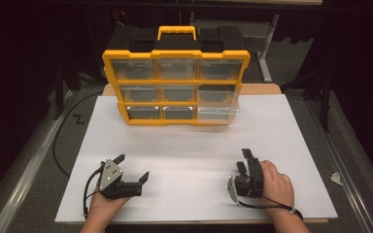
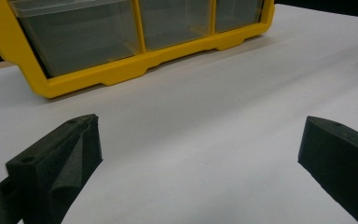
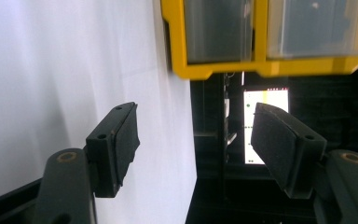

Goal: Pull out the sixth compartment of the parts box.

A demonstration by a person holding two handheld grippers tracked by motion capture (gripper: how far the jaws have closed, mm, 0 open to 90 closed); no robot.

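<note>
Your left gripper [image 1: 133,167] sits well in front of the yellow-framed plastic drawer organizer [image 1: 176,87], left of its middle, jaws spread wide and empty. Your right gripper [image 1: 245,160], front-right of the organizer, is turned sideways, jaws moderately apart, empty.

Parted claw [image 3: 193,144] before yellow organizer [image 3: 261,67]

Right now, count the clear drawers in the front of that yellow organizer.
9, in three rows of three on the yellow organizer: three on top, three in the middle, three at the bottom. The bottom-right drawer sticks out toward the person; none looks hidden.
</note>
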